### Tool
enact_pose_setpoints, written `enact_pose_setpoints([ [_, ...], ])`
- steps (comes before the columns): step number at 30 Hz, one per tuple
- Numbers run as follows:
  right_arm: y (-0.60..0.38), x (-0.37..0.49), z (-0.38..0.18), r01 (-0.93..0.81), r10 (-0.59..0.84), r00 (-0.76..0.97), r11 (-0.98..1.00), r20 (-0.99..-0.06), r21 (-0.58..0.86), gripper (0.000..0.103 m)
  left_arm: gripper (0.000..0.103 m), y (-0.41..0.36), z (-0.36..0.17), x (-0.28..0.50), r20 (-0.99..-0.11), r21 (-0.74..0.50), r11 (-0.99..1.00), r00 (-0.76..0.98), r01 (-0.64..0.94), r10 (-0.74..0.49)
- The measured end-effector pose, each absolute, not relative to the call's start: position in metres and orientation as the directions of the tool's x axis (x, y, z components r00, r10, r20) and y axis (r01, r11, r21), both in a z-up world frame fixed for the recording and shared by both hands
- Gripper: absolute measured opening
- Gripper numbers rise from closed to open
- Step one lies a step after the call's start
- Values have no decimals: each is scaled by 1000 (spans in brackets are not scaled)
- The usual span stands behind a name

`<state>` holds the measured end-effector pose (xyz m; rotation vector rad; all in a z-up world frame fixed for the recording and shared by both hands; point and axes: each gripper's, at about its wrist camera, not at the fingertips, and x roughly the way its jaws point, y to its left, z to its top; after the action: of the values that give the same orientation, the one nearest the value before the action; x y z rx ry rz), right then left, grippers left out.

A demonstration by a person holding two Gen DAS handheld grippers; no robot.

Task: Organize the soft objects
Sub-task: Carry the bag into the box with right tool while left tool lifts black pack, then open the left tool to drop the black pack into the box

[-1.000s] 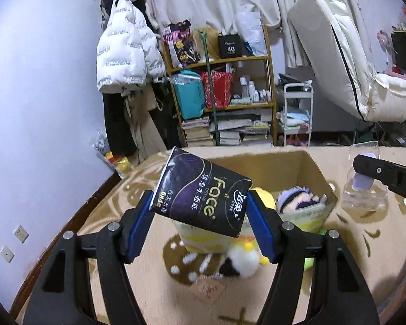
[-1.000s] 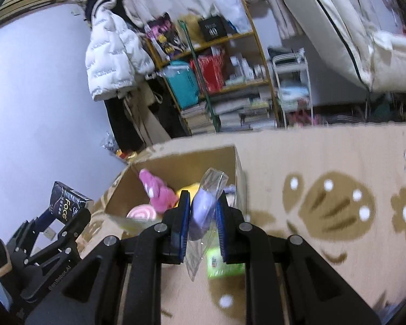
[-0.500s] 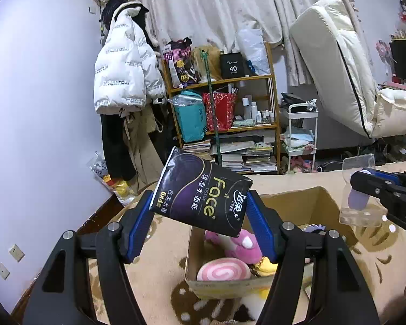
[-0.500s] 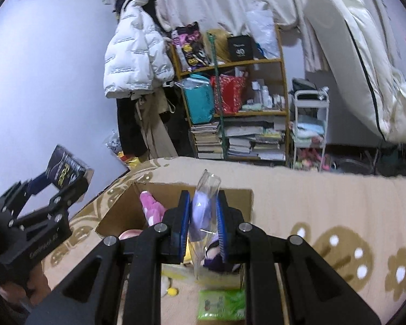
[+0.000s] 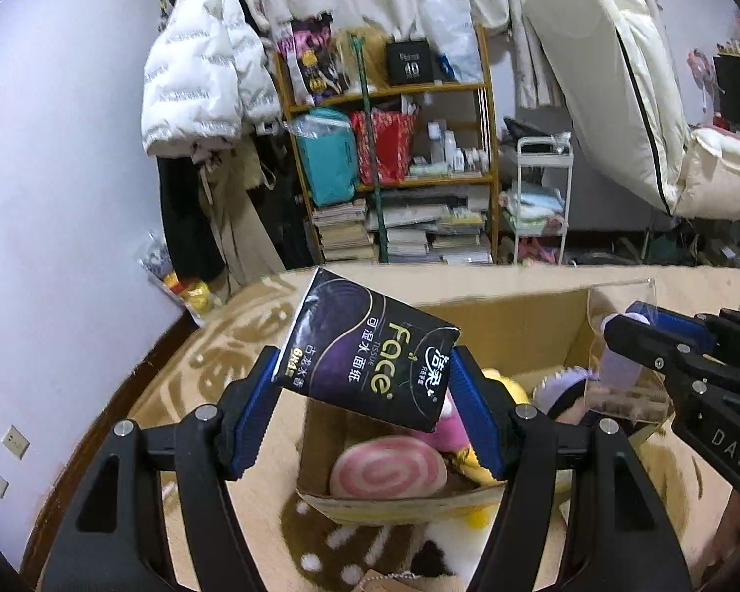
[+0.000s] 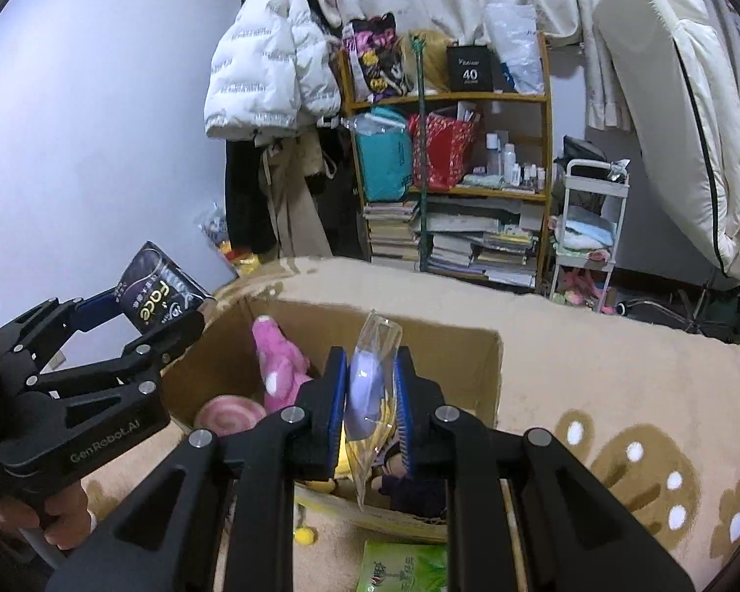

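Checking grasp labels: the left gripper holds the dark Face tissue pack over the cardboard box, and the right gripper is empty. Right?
Not quite. The right gripper is shut on a clear plastic bag, as the right wrist view shows. The left gripper does hold the tissue pack over the cardboard box.

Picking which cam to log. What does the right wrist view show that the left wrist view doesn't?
Right wrist only: a green packet on the rug in front of the box, and the person's hand on the left gripper's handle.

Left wrist only: wall outlets low on the left wall, and the tissue pack's full printed face.

Both: left gripper shut on the tissue pack, right gripper shut on the clear bag, cardboard box, pink swirl plush.
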<state>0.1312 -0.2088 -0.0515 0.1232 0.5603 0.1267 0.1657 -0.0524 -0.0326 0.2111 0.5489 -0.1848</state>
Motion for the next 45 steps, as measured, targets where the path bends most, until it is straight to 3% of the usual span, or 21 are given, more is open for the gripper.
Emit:
enact_pose_setpoints([
  [14, -222, 138, -70, -62, 185, 806, 971, -562, 230, 19, 69, -46, -50, 179, -609, 131, 967, 787, 221, -97],
  [17, -222, 138, -71, -63, 190, 803, 970, -566, 236, 20, 82, -43, -49, 179, -608, 137, 969, 790, 207, -83],
  [19, -222, 138, -72, -61, 188, 801, 970, -569, 235, 20, 83, -42, -46, 179, -603, 134, 965, 791, 227, -103],
  [21, -223, 140, -73, -59, 187, 797, 970, -574, 234, 20, 91, -42, -43, 179, -604, 131, 960, 788, 246, -120],
  [26, -226, 139, -77, -47, 192, 784, 967, -590, 252, 21, 92, -36, -38, 174, -597, 149, 963, 796, 225, -94],
  [28, -229, 136, -76, -29, 174, 789, 968, -589, 248, 36, 92, -34, -37, 171, -608, 148, 965, 790, 218, -86],
  [32, -233, 127, -70, -20, 172, 799, 965, -576, 261, 50, 100, -29, -35, 163, -622, 139, 969, 779, 206, -76],
  [34, -236, 123, -67, -15, 173, 802, 963, -572, 270, 68, 100, -26, -35, 158, -631, 139, 970, 773, 197, -66],
  [40, -240, 111, -65, -5, 177, 790, 959, -586, 283, 97, 101, -19, -34, 142, -682, 117, 973, 728, 200, -68],
  [45, -240, 105, -68, 9, 187, 762, 954, -621, 299, 102, 101, -7, -22, 127, -694, 73, 981, 716, 178, -78],
])
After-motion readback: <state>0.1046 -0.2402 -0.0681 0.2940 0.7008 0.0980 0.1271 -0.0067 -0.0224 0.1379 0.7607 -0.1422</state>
